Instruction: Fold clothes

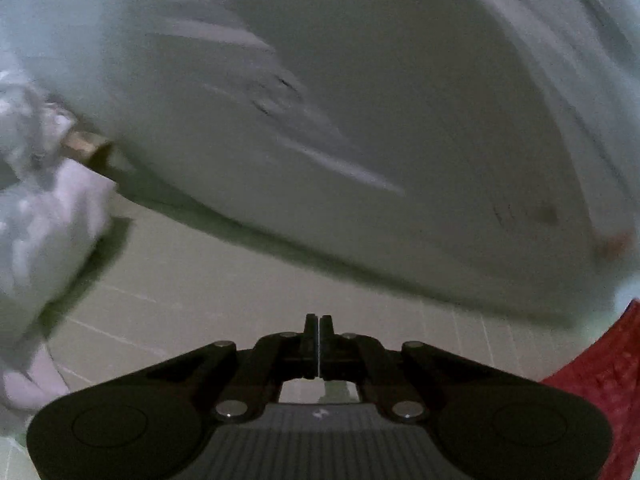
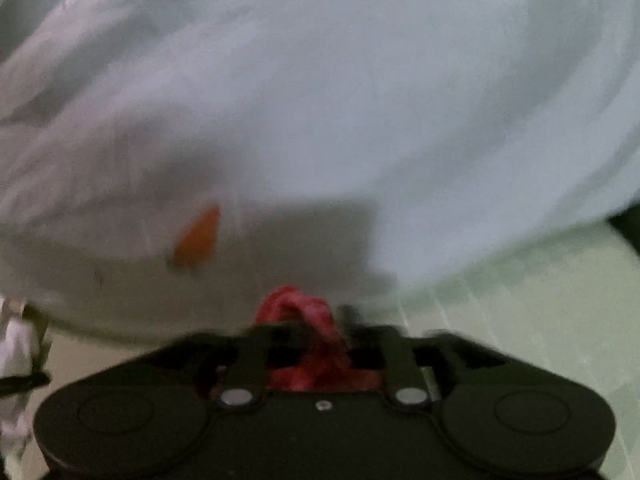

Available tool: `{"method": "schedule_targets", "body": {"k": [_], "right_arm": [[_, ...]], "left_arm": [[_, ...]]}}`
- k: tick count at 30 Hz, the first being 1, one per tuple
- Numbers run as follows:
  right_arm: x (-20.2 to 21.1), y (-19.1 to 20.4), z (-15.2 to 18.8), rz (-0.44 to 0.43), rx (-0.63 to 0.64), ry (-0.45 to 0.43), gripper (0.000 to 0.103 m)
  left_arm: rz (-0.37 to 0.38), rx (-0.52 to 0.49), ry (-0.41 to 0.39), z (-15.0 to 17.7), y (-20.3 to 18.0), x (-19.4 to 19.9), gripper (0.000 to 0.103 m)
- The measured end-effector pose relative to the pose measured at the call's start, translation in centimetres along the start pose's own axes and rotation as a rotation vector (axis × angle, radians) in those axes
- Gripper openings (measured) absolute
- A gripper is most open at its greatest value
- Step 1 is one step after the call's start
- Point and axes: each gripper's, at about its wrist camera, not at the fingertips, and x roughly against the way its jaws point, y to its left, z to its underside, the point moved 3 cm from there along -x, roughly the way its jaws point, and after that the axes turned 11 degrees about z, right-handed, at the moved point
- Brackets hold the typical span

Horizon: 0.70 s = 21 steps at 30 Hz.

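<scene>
Both views are blurred by motion. My left gripper (image 1: 319,322) is shut with its fingers pressed together and nothing between them, held over a pale tiled floor (image 1: 240,292). A red garment (image 1: 604,368) hangs at the right edge of the left wrist view. My right gripper (image 2: 310,330) is shut on the red garment (image 2: 298,308), which bunches up between its fingers. A large white sheet (image 2: 360,120) fills the space behind it and carries a small orange mark (image 2: 198,236).
The white sheet over a bed (image 1: 360,120) fills most of the left wrist view. A white crumpled cloth (image 1: 44,216) hangs at the left. Pale tiled floor (image 2: 520,300) shows at the right of the right wrist view.
</scene>
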Motion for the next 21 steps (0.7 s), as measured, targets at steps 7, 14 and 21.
{"method": "schedule_targets", "body": {"k": [7,14,21], "right_arm": [[1.4,-0.6,5.3,0.119,0.040,0.092,0.070],[2.8,-3.1,12.8,0.143,-0.023,0.307,0.070],[2.2,-1.0,13.2,0.105,0.012,0.323,0.047]], "left_arm": [[0.006,-0.022,0.136,4.7,1.2,2.0,0.052],[0.031,0.044,0.250,10.5,2.1,5.2,0.070],[0.063,0.040,0.290,13.1,0.9,5.3,0.059]]}}
